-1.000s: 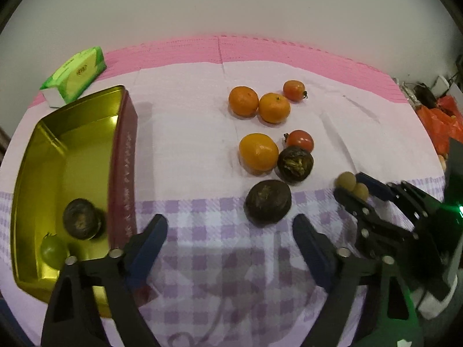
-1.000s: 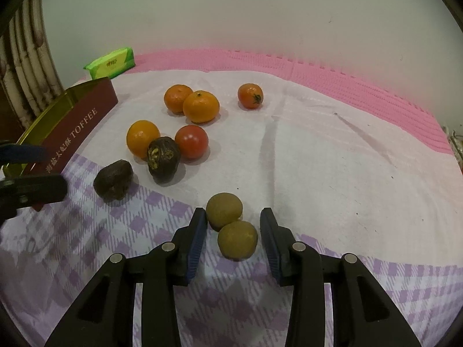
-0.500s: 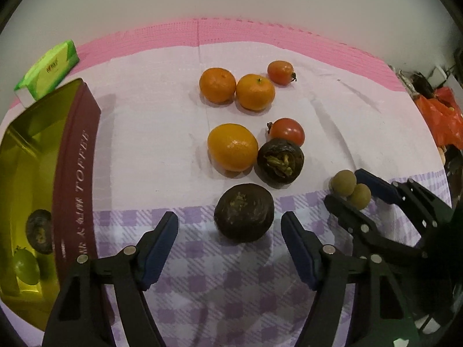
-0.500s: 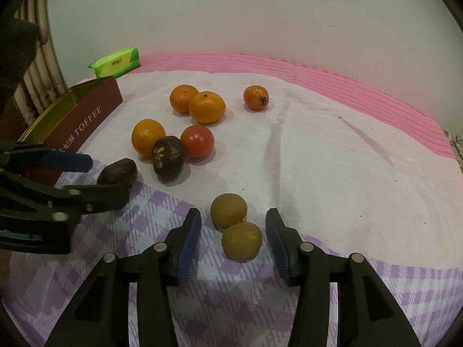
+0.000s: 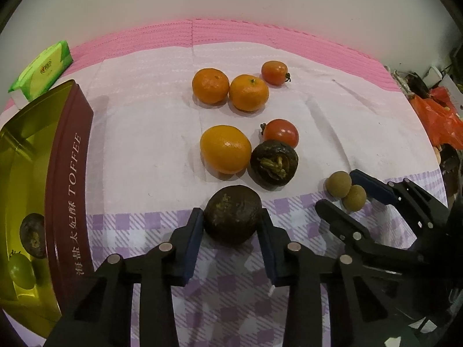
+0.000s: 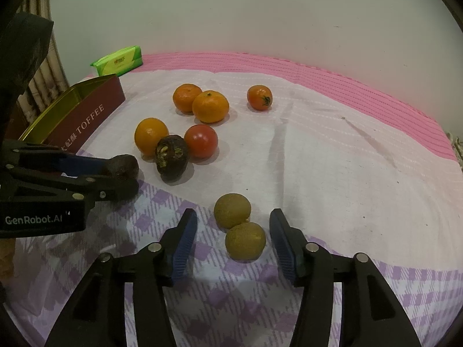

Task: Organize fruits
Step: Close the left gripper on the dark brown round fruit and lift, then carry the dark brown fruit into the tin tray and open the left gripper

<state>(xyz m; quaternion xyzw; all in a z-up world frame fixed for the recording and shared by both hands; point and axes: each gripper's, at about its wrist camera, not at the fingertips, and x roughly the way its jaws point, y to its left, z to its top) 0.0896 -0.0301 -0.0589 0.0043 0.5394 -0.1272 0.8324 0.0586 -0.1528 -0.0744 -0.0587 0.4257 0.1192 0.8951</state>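
Dark fruit (image 5: 233, 219): brown-black, wrinkled, round; sitting on the purple checked cloth (image 5: 225, 286), just before the orange (image 5: 225, 149).
Left gripper (image 5: 230, 231): pads pressing both flanks, clamping it.
Right gripper (image 6: 233, 235): jaws opening, straddling the nearer brown-green fruit (image 6: 245, 240), not touching.

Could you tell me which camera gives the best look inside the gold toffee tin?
The left wrist view: it looks down into the toffee tin, showing a dark fruit and a green fruit on its floor. The right wrist view shows only the tin's red outer wall and gold rim, not its contents.
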